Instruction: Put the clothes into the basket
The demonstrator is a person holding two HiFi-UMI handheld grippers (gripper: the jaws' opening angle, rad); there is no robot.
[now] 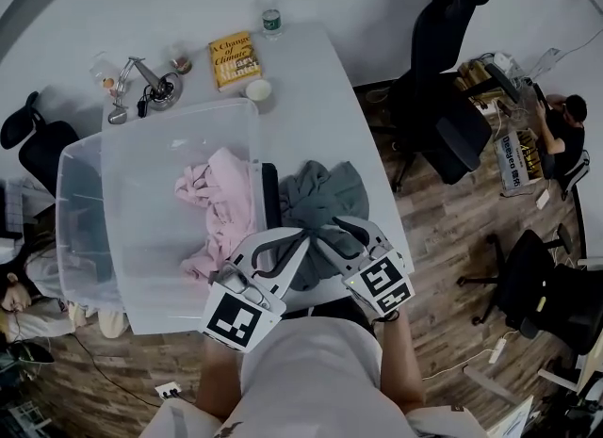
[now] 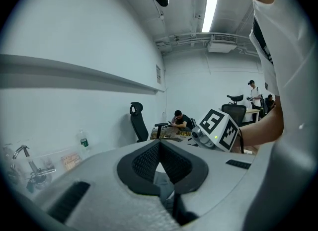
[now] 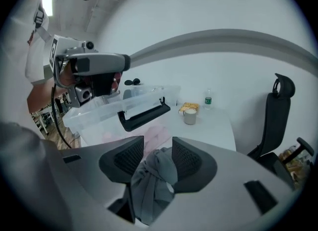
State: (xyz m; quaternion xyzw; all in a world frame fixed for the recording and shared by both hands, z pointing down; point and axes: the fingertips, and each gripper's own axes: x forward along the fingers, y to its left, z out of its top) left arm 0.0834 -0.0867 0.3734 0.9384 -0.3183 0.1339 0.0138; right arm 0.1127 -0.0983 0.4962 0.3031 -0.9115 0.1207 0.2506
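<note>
Scene: From the head camera I look steeply down on a long white table point(image 1: 311, 97). It carries a clear plastic storage bin point(image 1: 141, 191), which serves as the basket.
Grey garment: A crumpled grey-green cloth garment point(image 1: 320, 196) lies on the table just right of the bin. It is outside the bin, beside its black handle point(image 1: 269, 191).
Pink garment: A pale pink cloth garment point(image 1: 221, 205) sits inside the bin, heaped toward its right-hand wall.
Right tool: My right gripper point(image 3: 158, 144) has its jaws spread. A bunched fold of the grey garment stands between the ribbed black pads point(image 3: 186, 158). A sliver of gap shows on the left pad's side, so I read no squeeze.
Left tool: My left gripper point(image 2: 159, 144) has its tips pressed together, with nothing pinched at the tips. A scrap of grey cloth shows in the gap behind them, and I cannot tell whether it touches the jaws.
Both tools: In the head view they sit side by side at the near edge of the table, over the near end of the grey garment.
Far end: Beyond the bin stand a yellow paperback book point(image 1: 234, 59), a white cup point(image 1: 258, 90) and a clear plastic bottle point(image 1: 271, 17).
Room: To the right, a black office chair point(image 1: 443, 97) stands on the wood-plank floor point(image 1: 452, 229). A person point(image 1: 563, 121) sits at the far right.
</note>
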